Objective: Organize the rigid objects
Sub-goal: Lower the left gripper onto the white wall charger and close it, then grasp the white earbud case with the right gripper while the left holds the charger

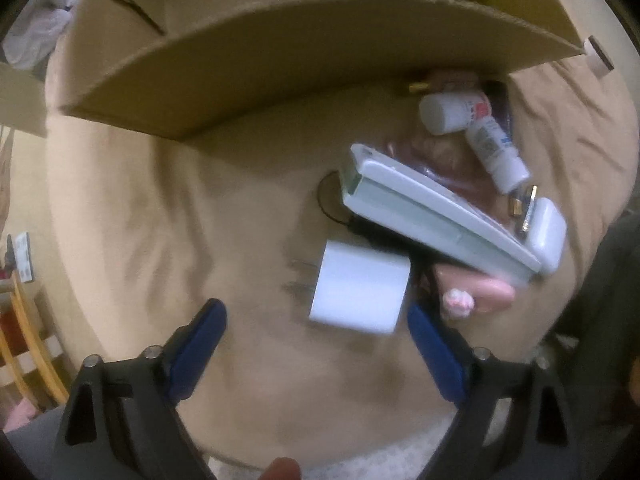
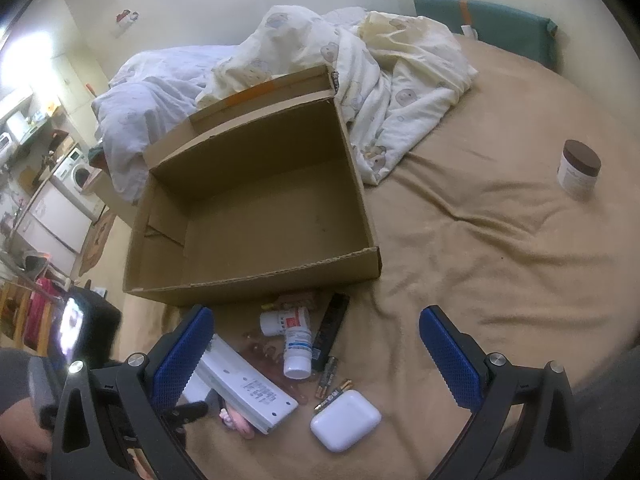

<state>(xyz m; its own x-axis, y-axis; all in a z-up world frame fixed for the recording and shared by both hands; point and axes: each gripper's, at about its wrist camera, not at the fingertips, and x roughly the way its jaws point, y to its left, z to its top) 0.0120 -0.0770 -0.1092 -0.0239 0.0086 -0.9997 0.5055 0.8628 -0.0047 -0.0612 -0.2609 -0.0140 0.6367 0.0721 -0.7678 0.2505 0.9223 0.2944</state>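
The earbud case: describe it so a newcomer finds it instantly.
Start at the open cardboard box on the tan bed, then drop to the clutter in front of it. The earbud case lies nearest the camera, beside the white remote: a small, glossy white, rounded, unmarked pebble.

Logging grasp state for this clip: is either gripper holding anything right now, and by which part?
Nothing is held. The left gripper is open around the white charger block, not closed on it. The right gripper hangs open above the pile of items.
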